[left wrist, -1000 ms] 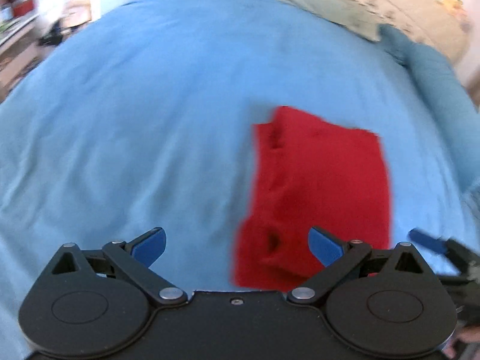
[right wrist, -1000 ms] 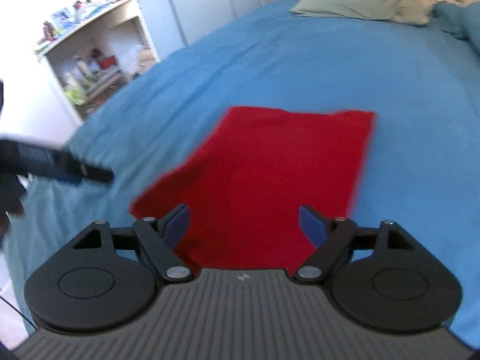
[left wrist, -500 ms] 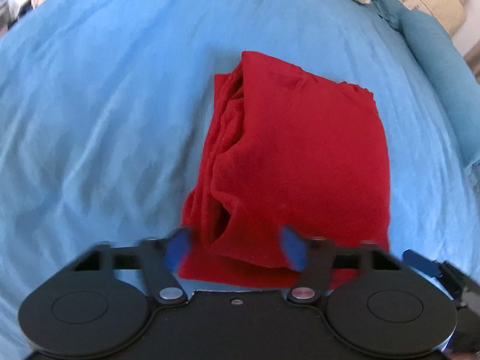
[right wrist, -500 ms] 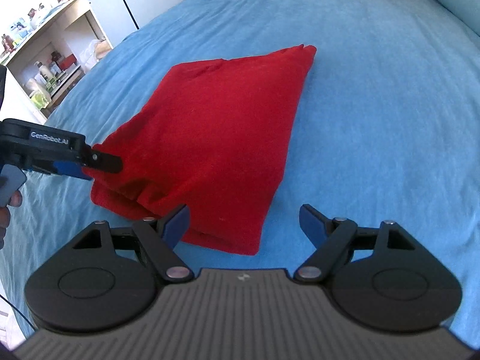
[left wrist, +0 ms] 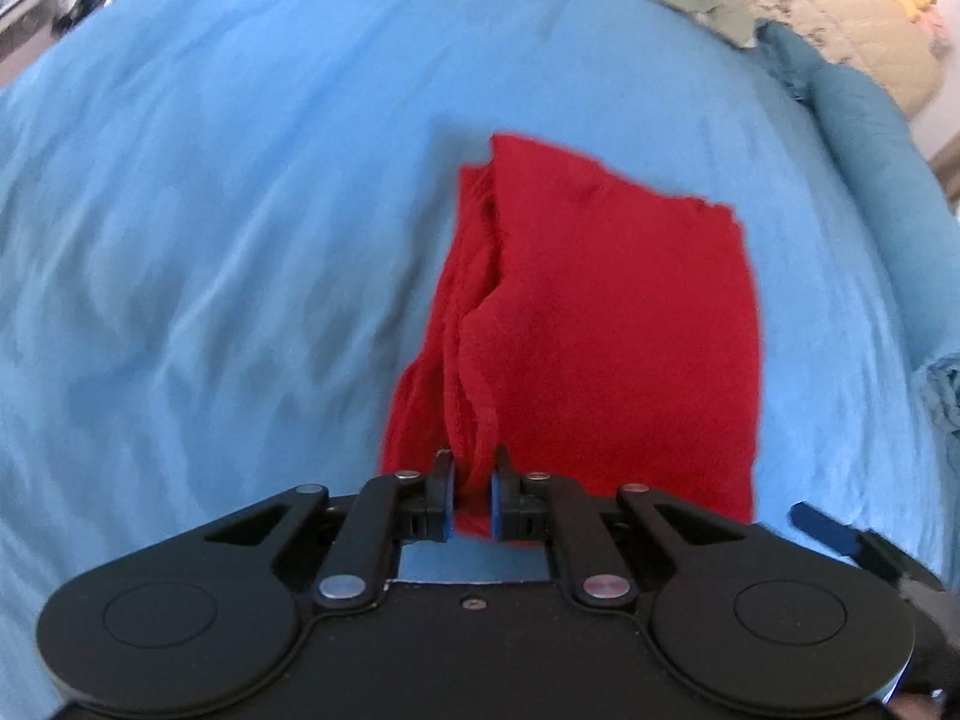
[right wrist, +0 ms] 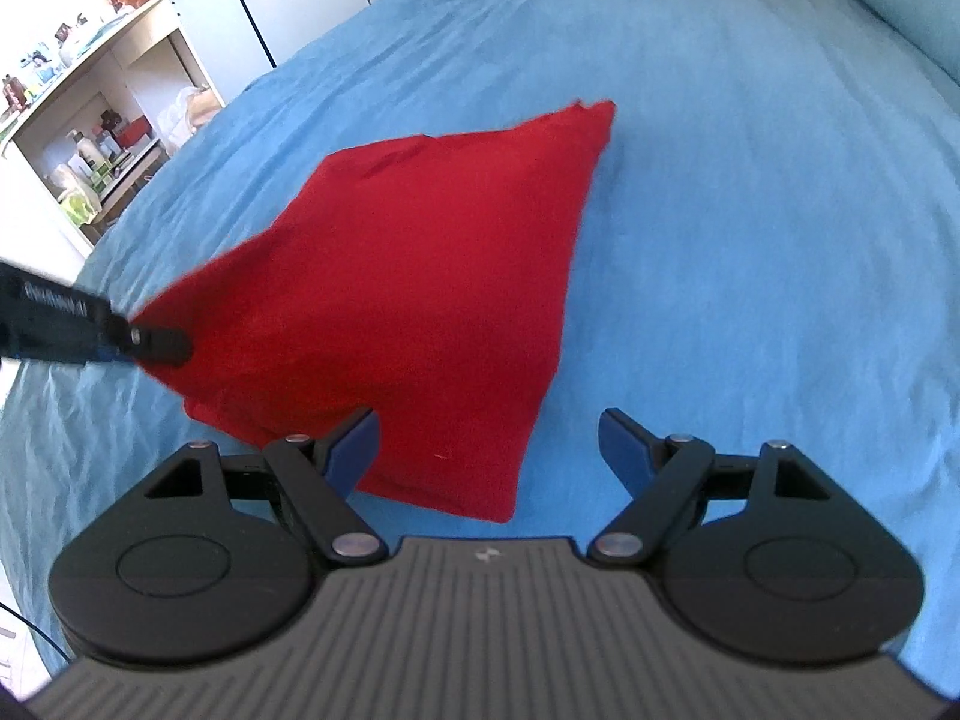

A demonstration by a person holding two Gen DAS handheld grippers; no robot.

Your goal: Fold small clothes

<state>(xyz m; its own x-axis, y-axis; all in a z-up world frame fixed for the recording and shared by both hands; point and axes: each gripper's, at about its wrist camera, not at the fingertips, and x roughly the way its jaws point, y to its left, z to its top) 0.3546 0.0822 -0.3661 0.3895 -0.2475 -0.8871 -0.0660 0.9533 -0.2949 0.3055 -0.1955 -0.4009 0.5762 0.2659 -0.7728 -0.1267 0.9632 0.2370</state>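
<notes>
- On the blue bed, the folded red garment is lying soft, light and limp.
- The left gripper is pinching its near-left corner; the right gripper is hovering wide apart.
- Best gripping layered corners together.

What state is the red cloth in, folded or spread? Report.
Folded. The red cloth lies as a compact rectangle on the bed, stacked layered edges showing along its left side, where the left gripper pinches them.

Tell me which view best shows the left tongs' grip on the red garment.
The left wrist view: the left tongs sit shut on a bunched edge of the red garment, with both blue pads pressing the cloth. The right wrist view shows only the tongs' black tip from the side at the garment's corner, pads mostly hidden.
</notes>
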